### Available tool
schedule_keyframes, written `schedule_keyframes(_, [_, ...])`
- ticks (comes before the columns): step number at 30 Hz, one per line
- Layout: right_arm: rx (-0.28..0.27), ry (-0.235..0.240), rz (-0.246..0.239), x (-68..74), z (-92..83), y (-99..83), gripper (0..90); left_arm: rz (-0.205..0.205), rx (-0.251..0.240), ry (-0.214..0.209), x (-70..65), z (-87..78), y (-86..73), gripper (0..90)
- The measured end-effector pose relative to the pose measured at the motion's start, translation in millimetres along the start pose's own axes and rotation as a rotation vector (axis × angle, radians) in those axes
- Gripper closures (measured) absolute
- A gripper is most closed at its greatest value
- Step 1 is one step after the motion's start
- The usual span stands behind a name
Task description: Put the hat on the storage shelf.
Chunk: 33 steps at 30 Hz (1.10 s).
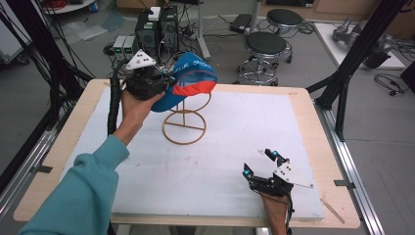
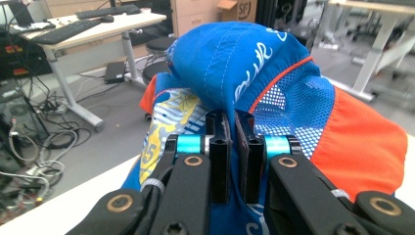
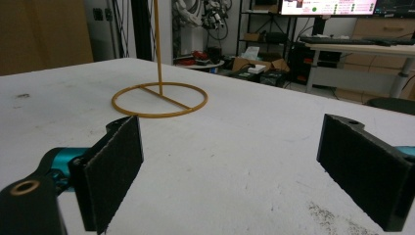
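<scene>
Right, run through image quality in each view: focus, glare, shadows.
High view: even overhead light, soft overall, and the cap and gold wire stand cast only faint shadows on the white table. Left gripper view: cap fabric reads sharp near the claw, while the bright room behind washes out. Right gripper view: near pads slightly soft, stand crisp, monitor overexposed.

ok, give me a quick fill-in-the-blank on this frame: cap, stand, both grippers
1. The left gripper has its jaws shut on the blue and orange ____.
2. The cap sits at the top of a thin ____-coloured wire stand.
3. The right gripper rests low over the white table with its jaws ____.
4. Between the right gripper's jaws there is ____.

Missing words: cap; gold; open; nothing
</scene>
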State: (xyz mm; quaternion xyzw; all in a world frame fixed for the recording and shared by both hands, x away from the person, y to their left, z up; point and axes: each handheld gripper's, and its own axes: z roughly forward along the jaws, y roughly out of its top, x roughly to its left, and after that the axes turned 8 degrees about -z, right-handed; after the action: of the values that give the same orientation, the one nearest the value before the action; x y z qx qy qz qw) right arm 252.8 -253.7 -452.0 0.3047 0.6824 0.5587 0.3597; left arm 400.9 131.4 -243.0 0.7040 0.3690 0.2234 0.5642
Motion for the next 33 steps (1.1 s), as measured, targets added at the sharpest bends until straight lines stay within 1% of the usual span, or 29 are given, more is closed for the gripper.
schedule_keyframes(4, [-0.001, 0.001, -0.005, -0.3, 0.1, 0.0, 8.8, 0.001, -0.002, -0.008, -4.5, 1.6, 7.3, 85.8])
schedule_keyframes(5, [0.001, 0.0, -0.003, -0.1, 0.0, 0.0, 8.8, 0.013, 0.006, -0.007, -5.9, 2.5, 8.1, 85.8])
schedule_keyframes(6, [0.002, 0.0, 0.001, 0.0, -0.1, 0.0, 8.8, 0.017, 0.013, -0.007, -7.1, 3.9, 8.2, 85.8])
schedule_keyframes(8, [0.0, 0.0, 0.0, -0.4, 0.0, 0.0, 8.8, 0.008, 0.016, -0.005, -7.6, 6.3, 8.3, 85.8])
schedule_keyframes(11, [0.001, 0.002, 0.002, 0.0, -0.1, 0.0, 8.8, -0.013, 0.02, -0.003, -5.6, 8.2, 9.5, 85.8])
schedule_keyframes(13, [-0.002, 0.0, -0.003, -0.5, 0.0, 0.0, 8.8, -0.005, 0.027, 0.007, -5.4, 7.9, 10.1, 85.6])
schedule_keyframes(17, [-0.002, 0.001, -0.002, -0.7, -0.1, -0.1, 8.8, -0.017, 0.048, 0.011, -1.9, 5.5, 9.9, 85.1])
schedule_keyframes(20, [-0.002, 0.001, 0.0, -0.4, 0.0, -0.1, 8.8, -0.027, 0.069, 0.003, 1.2, 3.3, 9.5, 84.1])
schedule_keyframes(25, [-0.001, 0.0, 0.0, -0.1, -0.1, 0.0, 8.8, -0.033, 0.105, -0.001, 5.4, 1.0, 7.7, 80.1])
schedule_keyframes(29, [0.0, 0.001, 0.001, 0.2, -0.2, 0.0, 8.8, -0.041, 0.112, 0.0, 8.6, -1.8, 2.6, 77.8])
schedule_keyframes(31, [-0.001, 0.001, 0.001, 0.2, -0.3, -0.1, 8.8, -0.049, 0.118, 0.001, 11.1, -3.6, -0.3, 73.2])
schedule_keyframes(33, [-0.004, 0.001, -0.001, -0.3, -0.4, -0.3, 8.8, -0.058, 0.124, -0.005, 13.5, -5.7, -3.3, 72.3])
